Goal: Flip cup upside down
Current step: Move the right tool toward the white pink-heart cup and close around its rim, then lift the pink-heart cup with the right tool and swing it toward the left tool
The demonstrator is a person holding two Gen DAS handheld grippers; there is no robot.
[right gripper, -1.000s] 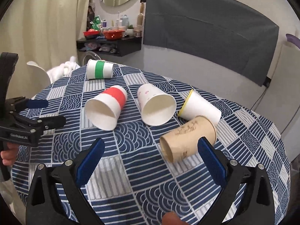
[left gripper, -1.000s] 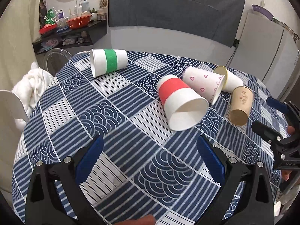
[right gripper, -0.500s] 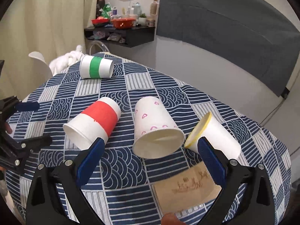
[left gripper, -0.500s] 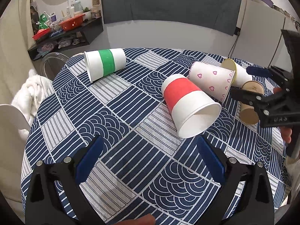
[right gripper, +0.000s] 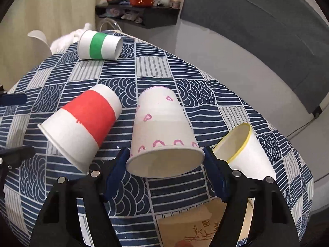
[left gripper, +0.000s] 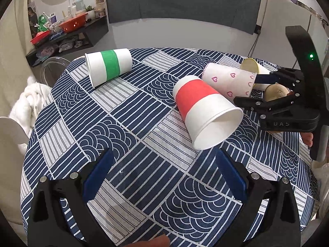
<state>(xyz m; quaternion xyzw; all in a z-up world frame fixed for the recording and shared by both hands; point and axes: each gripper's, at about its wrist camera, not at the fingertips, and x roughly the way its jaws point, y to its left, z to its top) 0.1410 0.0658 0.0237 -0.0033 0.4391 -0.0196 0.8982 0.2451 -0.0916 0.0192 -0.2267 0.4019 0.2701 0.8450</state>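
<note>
so the right hand-held gripper [right gripper: 165,166] has just closed its blue pads on the mouth end of the pink-heart cup [right gripper: 162,131], which lies on its side at centre frame on the bench [right gripper: 152,68], between the red-banded cup [right gripper: 86,121] on its left and the yellow-rimmed cup [right gripper: 244,150] on its right. left hand-held gripper [left gripper: 162,170] hangs wide open over bare cloth, holding nothing

Round table under a navy patterned tablecloth [left gripper: 131,127]. Grey fabric panel [left gripper: 185,0] on white wall; cluttered dark shelf [right gripper: 141,14]; cream curtain [right gripper: 51,10].
</note>
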